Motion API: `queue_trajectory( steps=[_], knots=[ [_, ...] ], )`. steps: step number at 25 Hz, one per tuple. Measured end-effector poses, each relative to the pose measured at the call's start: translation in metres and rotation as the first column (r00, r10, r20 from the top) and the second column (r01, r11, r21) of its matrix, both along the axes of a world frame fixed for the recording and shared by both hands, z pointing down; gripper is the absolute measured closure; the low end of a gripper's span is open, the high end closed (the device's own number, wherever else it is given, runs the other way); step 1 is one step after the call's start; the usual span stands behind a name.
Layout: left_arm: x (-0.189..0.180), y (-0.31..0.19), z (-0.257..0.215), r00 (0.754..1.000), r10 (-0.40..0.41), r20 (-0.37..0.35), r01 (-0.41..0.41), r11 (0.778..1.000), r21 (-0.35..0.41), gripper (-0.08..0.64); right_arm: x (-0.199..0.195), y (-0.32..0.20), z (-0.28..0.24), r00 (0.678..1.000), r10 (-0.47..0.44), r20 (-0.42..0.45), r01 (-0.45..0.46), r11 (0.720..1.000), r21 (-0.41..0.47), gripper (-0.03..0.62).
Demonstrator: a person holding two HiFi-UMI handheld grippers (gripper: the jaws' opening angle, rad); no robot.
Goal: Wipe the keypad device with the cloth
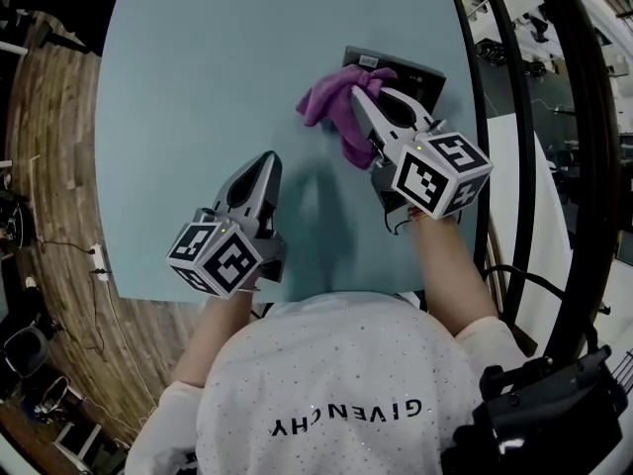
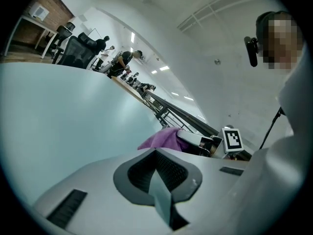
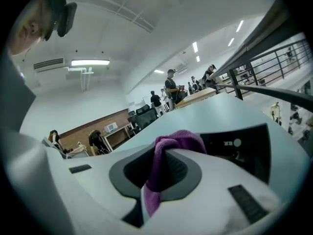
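Note:
A dark keypad device (image 1: 420,77) lies flat at the far right of the pale blue table (image 1: 218,77). My right gripper (image 1: 362,93) is shut on a purple cloth (image 1: 334,107), which bunches over the device's near left corner and hangs down along the jaws. In the right gripper view the cloth (image 3: 168,153) runs between the jaws, with the device (image 3: 244,151) just beyond to the right. My left gripper (image 1: 267,158) rests shut and holding nothing near the table's front edge, well left of the device. From the left gripper view the cloth (image 2: 164,138) and right gripper show ahead.
A black railing (image 1: 509,137) runs along the table's right side. Wooden floor (image 1: 49,166) with cables lies left of the table. Desks, chairs and people stand far off in the gripper views.

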State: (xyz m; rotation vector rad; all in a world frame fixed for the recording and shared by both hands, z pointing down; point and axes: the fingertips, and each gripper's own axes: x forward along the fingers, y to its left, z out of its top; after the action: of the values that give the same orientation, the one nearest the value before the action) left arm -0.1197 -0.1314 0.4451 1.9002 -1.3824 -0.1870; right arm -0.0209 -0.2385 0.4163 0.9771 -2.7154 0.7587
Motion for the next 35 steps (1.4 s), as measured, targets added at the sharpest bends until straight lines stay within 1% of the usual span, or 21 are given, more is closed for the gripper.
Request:
queue_trajectory(
  steps=[4, 7, 10, 13, 19, 22, 25, 30, 35],
  knots=[
    [0.005, -0.003, 0.005, 1.000, 0.010, 0.000, -0.010, 1.000, -0.007, 0.555, 0.006, -0.007, 0.004, 1.000, 0.004, 0.023, -0.004, 1.000, -0.008, 0.563],
    [0.010, 0.011, 0.009, 1.000, 0.026, -0.003, -0.026, 0.999, -0.021, 0.555, 0.009, 0.005, 0.006, 0.999, 0.004, 0.032, -0.004, 1.000, -0.007, 0.563],
    [0.021, 0.017, 0.007, 0.998, 0.066, -0.011, -0.066, 0.998, -0.012, 0.555, 0.014, 0.012, 0.006, 1.000, 0.002, -0.007, -0.002, 0.999, 0.033, 0.563],
    [0.029, 0.003, 0.005, 0.996, 0.086, -0.023, -0.087, 0.996, -0.013, 0.555, 0.023, 0.002, 0.007, 0.999, 0.007, -0.047, -0.005, 0.999, 0.052, 0.563],
    [0.051, -0.018, -0.004, 0.991, 0.130, -0.034, -0.130, 0.991, -0.006, 0.555, 0.055, -0.011, 0.006, 0.996, 0.065, -0.064, -0.063, 0.997, 0.032, 0.564],
    [0.059, -0.018, -0.004, 0.988, 0.153, -0.032, -0.153, 0.988, -0.007, 0.555, 0.069, -0.013, 0.006, 0.993, 0.102, -0.053, -0.101, 0.995, 0.023, 0.563],
    [0.062, -0.016, -0.002, 0.986, 0.167, -0.030, -0.167, 0.986, -0.016, 0.555, 0.078, -0.011, 0.009, 0.991, 0.128, -0.039, -0.128, 0.992, 0.009, 0.563],
    [0.067, -0.013, 0.001, 0.982, 0.187, -0.020, -0.188, 0.982, -0.022, 0.555, 0.090, -0.010, 0.010, 0.989, 0.139, -0.057, -0.138, 0.990, 0.015, 0.563],
    [0.060, -0.016, 0.008, 0.985, 0.172, -0.034, -0.173, 0.984, -0.041, 0.555, 0.105, -0.011, 0.013, 0.986, 0.146, -0.076, -0.145, 0.989, 0.014, 0.563]
  ],
)
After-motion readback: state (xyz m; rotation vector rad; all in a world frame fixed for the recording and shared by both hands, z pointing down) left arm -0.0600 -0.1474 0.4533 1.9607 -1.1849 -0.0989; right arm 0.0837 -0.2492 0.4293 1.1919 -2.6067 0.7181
